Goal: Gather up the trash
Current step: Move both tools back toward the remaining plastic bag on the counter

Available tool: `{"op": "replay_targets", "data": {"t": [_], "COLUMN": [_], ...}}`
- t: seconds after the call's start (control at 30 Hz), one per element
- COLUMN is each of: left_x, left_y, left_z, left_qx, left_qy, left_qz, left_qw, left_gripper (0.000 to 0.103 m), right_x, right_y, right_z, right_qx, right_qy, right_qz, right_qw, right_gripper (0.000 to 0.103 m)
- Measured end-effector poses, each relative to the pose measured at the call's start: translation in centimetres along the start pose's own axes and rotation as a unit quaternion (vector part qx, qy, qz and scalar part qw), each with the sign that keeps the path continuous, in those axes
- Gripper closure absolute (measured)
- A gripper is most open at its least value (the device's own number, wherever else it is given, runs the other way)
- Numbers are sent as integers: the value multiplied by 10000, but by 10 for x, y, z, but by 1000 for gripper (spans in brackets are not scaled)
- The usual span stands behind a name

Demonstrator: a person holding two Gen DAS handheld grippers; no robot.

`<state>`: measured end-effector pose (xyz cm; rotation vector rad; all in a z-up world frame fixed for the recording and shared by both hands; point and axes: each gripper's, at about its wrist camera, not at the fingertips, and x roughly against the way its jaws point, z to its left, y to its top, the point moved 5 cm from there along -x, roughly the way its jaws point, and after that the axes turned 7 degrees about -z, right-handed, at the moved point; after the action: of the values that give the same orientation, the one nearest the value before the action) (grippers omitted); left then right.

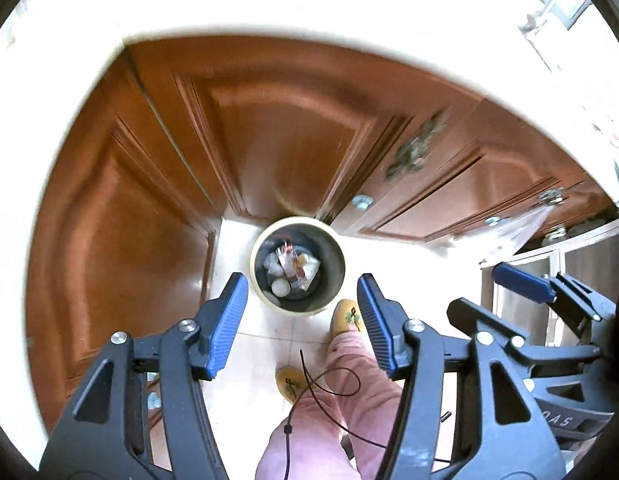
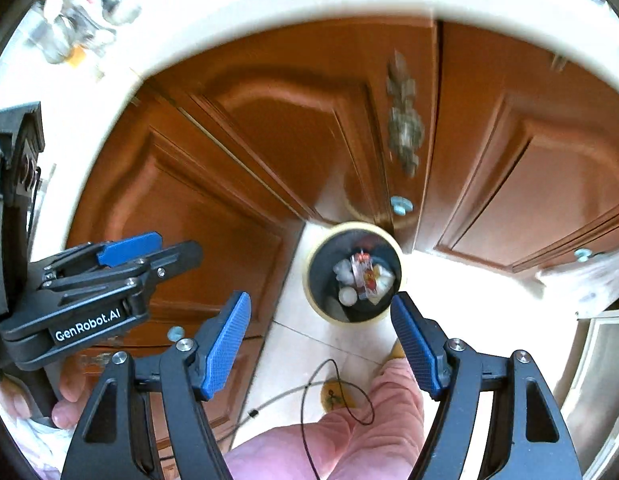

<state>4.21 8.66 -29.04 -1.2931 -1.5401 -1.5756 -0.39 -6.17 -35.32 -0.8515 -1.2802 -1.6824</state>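
Floor bin (image 1: 297,266) below both empty, parted tongs (image 1: 301,312)

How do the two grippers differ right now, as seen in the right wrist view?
The right gripper points down the picture's middle, framing the trash bin; the left gripper lies sideways at the left edge, beside the cabinet door. The left shows white lettering; the right shows none. Both have blue pads and stand open, holding nothing.
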Motion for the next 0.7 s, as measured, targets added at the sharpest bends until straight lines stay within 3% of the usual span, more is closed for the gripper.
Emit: {"op": "replay_targets", "data": {"t": [0.43, 0.7], "left_x": [185, 237], "left_y": [104, 173], "left_z": [-22, -33], "left_qx": [-253, -473], "left_qy": [153, 321], "left_qz": [-1333, -1918], "left_qw": [9906, 9798], "left_gripper": [49, 49], "right_x": [205, 281], "right_y": [81, 157], "right_z": [52, 52], "right_qx": [192, 383], "right_qy": [-76, -184], "right_qz": [-1353, -2104], "right_qw": [9906, 9767], "right_gripper": [29, 23]}}
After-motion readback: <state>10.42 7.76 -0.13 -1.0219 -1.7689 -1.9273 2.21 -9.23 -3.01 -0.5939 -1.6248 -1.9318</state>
